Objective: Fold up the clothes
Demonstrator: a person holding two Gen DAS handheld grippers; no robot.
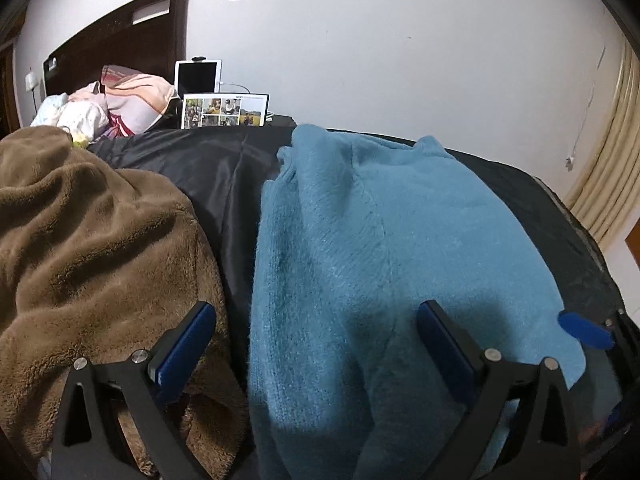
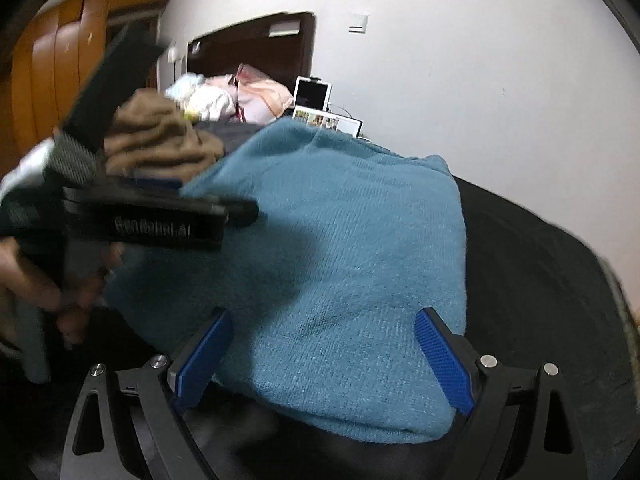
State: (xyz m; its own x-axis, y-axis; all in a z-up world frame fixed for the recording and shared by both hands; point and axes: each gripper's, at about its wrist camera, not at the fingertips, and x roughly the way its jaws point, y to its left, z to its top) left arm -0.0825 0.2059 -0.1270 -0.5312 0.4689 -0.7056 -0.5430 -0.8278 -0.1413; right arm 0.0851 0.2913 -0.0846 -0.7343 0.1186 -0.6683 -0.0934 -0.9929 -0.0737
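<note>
Both jaws gaping, gripping nothing | blue sweater (image 1: pixel 360 240) lying folded on the bed's black cover (image 1: pixel 224 168), beside a brown blanket (image 1: pixel 88 232) | I'm judging the fold nearly finished | next: closing on the near edge.

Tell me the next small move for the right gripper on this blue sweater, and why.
Probably ease the right gripper down and close on the blue sweater's near edge. Its jaws stand open, straddling that edge and holding nothing. The left gripper is open too, so the sweater lies free on the black sheet, ready for another fold.
</note>
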